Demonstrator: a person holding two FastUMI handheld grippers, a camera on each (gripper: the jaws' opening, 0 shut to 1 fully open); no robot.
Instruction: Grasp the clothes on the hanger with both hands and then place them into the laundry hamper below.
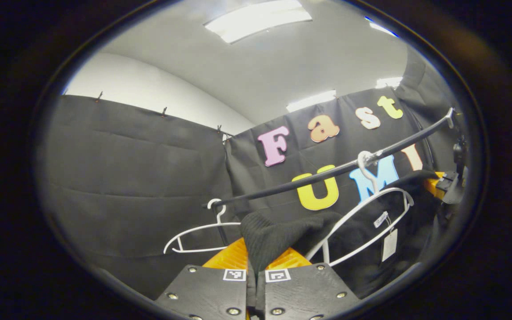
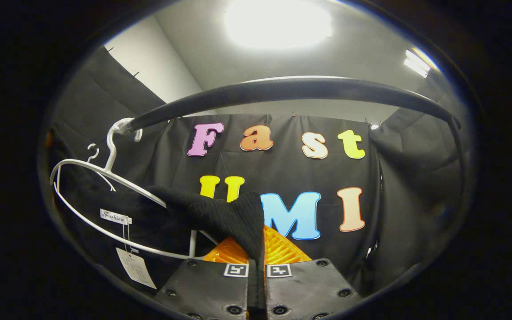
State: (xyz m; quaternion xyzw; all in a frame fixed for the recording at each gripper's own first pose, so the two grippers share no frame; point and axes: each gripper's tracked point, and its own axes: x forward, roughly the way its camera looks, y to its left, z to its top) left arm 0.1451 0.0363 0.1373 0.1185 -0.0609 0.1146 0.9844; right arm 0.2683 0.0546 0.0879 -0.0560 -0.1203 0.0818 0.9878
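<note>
While the black knit garment [image 1: 278,240] is draped on the white hanger [image 1: 362,222] under the black rail [image 1: 327,171], one shoulder is pinched by the left gripper [image 1: 256,278]. The other shoulder [image 2: 234,218] is clamped by the right gripper [image 2: 257,275].

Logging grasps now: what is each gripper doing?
Left gripper: shut on the black knit garment.
Right gripper: shut on the same garment.

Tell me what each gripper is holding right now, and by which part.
Both hold the black knit garment: the left gripper pinches one shoulder fold, the right gripper the other, beside the white wire hanger.
</note>
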